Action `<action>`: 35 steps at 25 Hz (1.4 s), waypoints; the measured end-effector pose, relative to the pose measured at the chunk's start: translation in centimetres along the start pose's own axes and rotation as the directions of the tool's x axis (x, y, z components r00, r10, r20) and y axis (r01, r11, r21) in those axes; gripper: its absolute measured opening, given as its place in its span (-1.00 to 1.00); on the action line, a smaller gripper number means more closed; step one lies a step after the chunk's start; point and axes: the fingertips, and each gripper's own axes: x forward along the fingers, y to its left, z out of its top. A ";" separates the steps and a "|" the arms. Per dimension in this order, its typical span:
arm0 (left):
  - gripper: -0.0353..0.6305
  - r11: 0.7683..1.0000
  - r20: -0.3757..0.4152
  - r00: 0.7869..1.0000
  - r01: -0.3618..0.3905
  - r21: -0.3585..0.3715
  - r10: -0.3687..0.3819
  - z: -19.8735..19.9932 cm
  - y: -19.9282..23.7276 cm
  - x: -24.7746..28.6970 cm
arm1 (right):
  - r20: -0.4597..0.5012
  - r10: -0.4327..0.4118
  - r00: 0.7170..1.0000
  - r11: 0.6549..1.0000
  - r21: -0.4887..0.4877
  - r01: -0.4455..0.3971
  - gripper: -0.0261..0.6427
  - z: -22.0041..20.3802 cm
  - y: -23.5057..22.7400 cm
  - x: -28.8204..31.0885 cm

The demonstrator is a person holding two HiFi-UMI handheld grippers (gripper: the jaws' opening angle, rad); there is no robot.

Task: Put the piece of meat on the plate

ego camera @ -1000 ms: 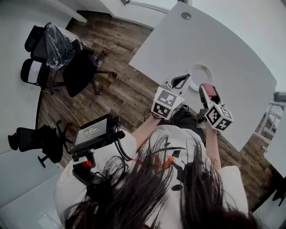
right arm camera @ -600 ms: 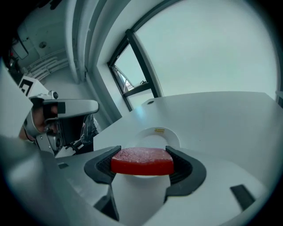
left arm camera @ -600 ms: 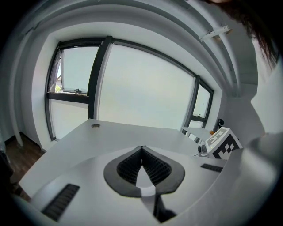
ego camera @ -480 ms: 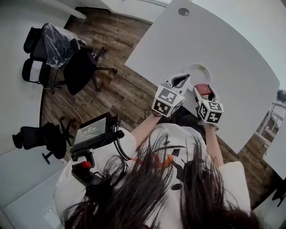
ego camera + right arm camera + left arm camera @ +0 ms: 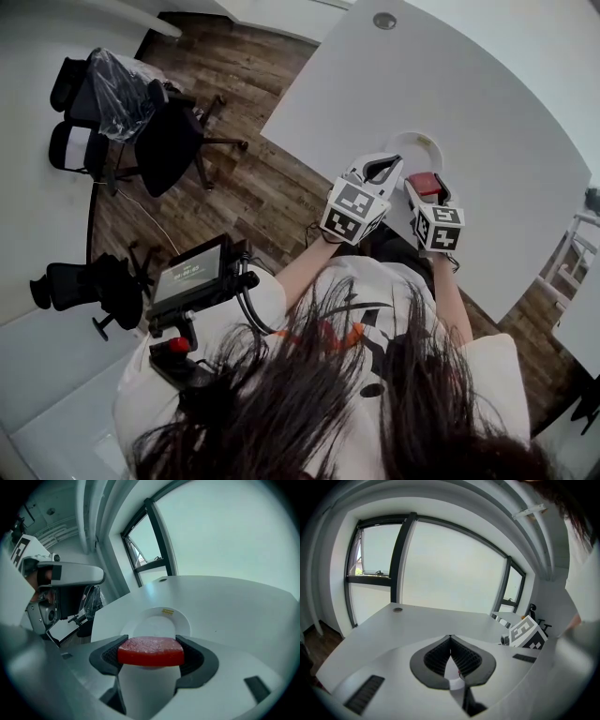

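Observation:
A flat red piece of meat (image 5: 150,650) (image 5: 423,183) is clamped between the jaws of my right gripper (image 5: 151,652) (image 5: 422,186), held just short of the white plate (image 5: 157,622) (image 5: 418,148) on the white table (image 5: 487,141). The plate is bare, with a small yellow sticker on its far rim. My left gripper (image 5: 450,654) (image 5: 377,169) is shut with nothing between its black pads, held to the left of the right one above the table's near edge.
Black office chairs (image 5: 141,122) stand on the wooden floor to the left. A round cable grommet (image 5: 383,20) sits at the far end of the table. Large windows (image 5: 445,564) lie beyond the table.
My right gripper with the meat has moved left and forward toward the plate, closer to the left gripper. The left gripper has stayed almost still.

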 end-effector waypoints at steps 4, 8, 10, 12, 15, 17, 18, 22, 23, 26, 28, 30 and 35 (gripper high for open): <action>-0.88 1.000 -0.001 1.000 0.000 0.000 0.000 -0.1 0.0 0.0 | -0.009 0.002 1.000 1.000 -0.025 -0.003 0.05 -0.2 0.2 0.3; -0.88 1.000 -0.005 1.000 0.004 0.004 -0.004 -0.2 -0.2 0.1 | -0.028 0.006 1.000 0.995 -0.104 -0.009 0.05 -0.3 0.5 0.6; -0.88 1.000 -0.006 1.000 0.005 0.005 -0.005 -0.2 -0.3 0.1 | -0.033 0.005 0.999 0.991 -0.131 -0.010 0.05 -0.2 0.7 0.6; -0.88 1.000 -0.008 1.000 0.005 0.007 -0.005 -0.2 -0.3 0.2 | -0.035 0.007 0.999 0.990 -0.137 -0.012 0.05 -0.1 0.7 0.7; -0.88 1.000 -0.009 1.000 0.004 0.010 -0.004 -0.2 -0.2 0.2 | -0.047 0.000 0.999 0.989 -0.148 -0.007 0.05 -0.4 0.6 0.8; -0.88 1.000 -0.009 1.000 0.005 0.011 -0.005 -0.2 -0.2 0.2 | -0.054 -0.013 0.998 0.984 -0.179 0.003 0.05 -0.7 0.6 0.8; -0.88 1.000 -0.008 1.000 0.005 0.012 -0.005 -0.3 -0.2 0.2 | -0.057 -0.020 0.998 0.981 -0.196 0.008 0.05 -0.8 0.6 0.9; -0.88 1.000 -0.007 1.000 0.002 0.012 -0.002 -0.2 0.0 0.1 | -0.066 -0.033 0.997 0.974 -0.227 0.017 0.05 -1.0 0.8 1.1; -0.88 1.000 -0.007 1.000 0.002 0.013 -0.002 -0.2 0.1 0.1 | -0.067 -0.033 0.997 0.974 -0.227 0.017 0.05 -1.0 0.8 1.1; -0.88 1.000 -0.004 1.000 0.000 0.014 0.000 -0.2 0.2 0.0 | -0.070 -0.030 0.997 0.974 -0.226 0.014 0.05 -1.1 0.8 1.2; -0.88 1.000 -0.002 1.000 -0.001 0.015 0.001 -0.2 0.2 -0.1 | -0.074 -0.029 0.997 0.974 -0.225 0.011 0.05 -1.1 0.9 1.2; -0.88 1.000 0.000 1.000 -0.003 0.015 0.003 -0.1 0.4 -0.2 | -0.076 -0.023 0.997 0.975 -0.222 0.005 0.05 -1.0 1.0 1.3; -0.88 1.000 0.003 1.000 -0.011 0.015 0.010 0.0 0.9 -0.7 | -0.084 -0.020 0.996 0.975 -0.222 0.000 0.06 -0.8 1.3 1.5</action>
